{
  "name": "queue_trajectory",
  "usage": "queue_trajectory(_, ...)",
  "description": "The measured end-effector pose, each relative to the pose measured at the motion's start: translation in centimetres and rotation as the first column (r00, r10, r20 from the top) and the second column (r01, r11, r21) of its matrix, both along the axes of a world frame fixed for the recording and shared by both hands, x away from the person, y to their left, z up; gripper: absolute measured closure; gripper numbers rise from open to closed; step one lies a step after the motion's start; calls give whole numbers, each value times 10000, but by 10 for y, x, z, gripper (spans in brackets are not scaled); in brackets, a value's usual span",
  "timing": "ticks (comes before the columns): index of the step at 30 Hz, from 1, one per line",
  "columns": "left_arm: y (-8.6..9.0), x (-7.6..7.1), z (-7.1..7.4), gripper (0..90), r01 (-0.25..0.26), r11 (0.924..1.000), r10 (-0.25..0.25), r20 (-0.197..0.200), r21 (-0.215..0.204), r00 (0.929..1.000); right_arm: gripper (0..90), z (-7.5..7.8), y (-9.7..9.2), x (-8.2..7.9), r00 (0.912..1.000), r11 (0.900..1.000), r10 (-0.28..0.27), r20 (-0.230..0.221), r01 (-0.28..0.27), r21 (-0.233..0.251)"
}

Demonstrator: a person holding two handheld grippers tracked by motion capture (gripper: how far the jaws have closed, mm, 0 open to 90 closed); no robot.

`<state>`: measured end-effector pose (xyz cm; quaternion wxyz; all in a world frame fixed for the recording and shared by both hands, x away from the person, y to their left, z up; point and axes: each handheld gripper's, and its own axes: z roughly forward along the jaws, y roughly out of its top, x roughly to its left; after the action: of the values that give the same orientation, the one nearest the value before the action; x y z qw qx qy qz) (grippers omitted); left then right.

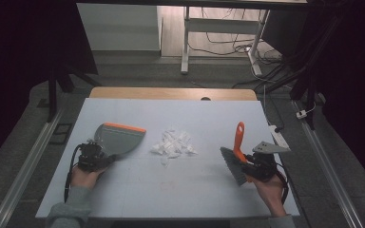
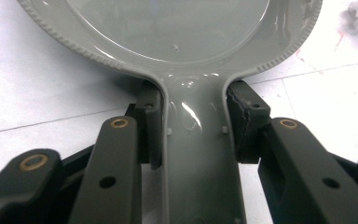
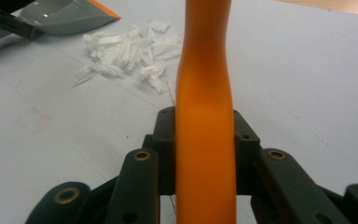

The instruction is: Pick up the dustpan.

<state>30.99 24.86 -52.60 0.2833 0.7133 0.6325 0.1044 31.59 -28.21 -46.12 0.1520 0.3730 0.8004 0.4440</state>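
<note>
The left tool clamps the stiff, light plastic dustpan by its handle near the counter's left edge, the right tool grips the brush, and flimsy paper scraps lie mid-counter.

My left gripper: clamps dustpan handle, left.
My right gripper: holds brush, right.
Paper scraps: between them.

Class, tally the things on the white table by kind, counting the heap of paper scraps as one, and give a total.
Dustpan: 1
Brush: 1
Heap of white paper scraps: 1
White strip by the table's right edge: 1
Total: 4
</note>
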Motion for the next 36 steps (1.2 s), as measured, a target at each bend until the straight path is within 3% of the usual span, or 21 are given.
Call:
queue_trajectory(9,8,-2,3,614,-89,10000,88,395,17,9992,704,0,0,0,10000,10000,-12,-1,12,-1)
queue_trajectory(15,14,-7,9,615,277,9994,-261,774,-194,9967,704,1,0,-1,10000,10000,0,39,0,16)
queue_trajectory(19,19,-12,17,615,575,9979,-537,1141,-305,9920,704,2,0,-1,9999,10000,18,113,-19,83)
queue_trajectory(29,28,-16,25,615,899,9950,-825,1497,-434,9853,704,5,-3,-2,9999,9998,-70,155,67,183)
queue_trajectory(36,36,-22,32,615,1314,9900,-1203,1802,-510,9762,704,7,-3,-3,9996,9997,-67,272,61,238)
